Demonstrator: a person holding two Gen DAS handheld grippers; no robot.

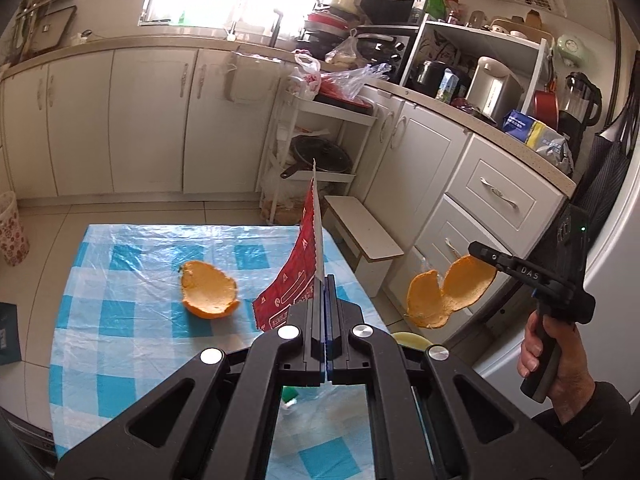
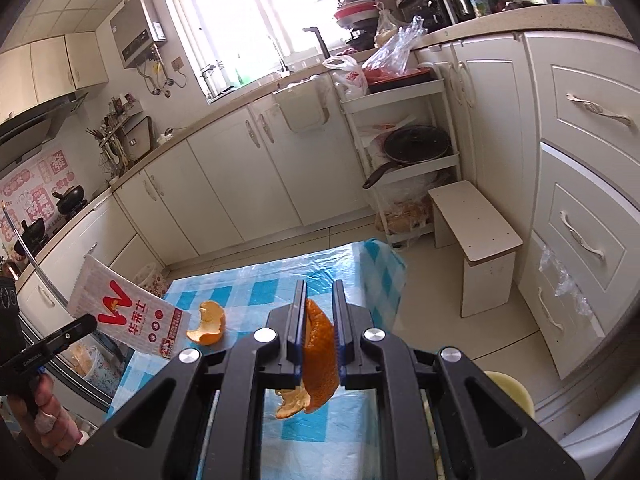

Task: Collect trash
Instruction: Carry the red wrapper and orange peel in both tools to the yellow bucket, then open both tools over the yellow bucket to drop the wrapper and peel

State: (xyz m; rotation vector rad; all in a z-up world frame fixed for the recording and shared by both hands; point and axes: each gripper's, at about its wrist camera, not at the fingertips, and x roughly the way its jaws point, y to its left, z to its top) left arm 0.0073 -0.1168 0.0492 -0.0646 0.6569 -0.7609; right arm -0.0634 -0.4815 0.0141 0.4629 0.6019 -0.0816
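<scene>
My left gripper [image 1: 325, 280] is shut on a red and white snack wrapper [image 1: 298, 264], which stands up above the blue checked table [image 1: 120, 280]. From the right wrist view the same wrapper [image 2: 128, 312] hangs in the left gripper [image 2: 86, 324] at the table's left side. My right gripper [image 2: 319, 292] is shut on a curled piece of orange peel [image 2: 318, 356]. The left wrist view shows that held peel [image 1: 448, 296] dangling from the right gripper [image 1: 480, 250], off the table's right edge. A second orange peel [image 1: 208, 290] [image 2: 208, 324] lies on the cloth.
A pale yellow round rim [image 2: 508, 392] shows low beside the table's right side. A small white stool [image 2: 476, 224] and a shelf cart with a pan [image 2: 400, 140] stand beyond the table. White cabinets line the walls. A floral basket [image 1: 10, 232] stands on the floor at left.
</scene>
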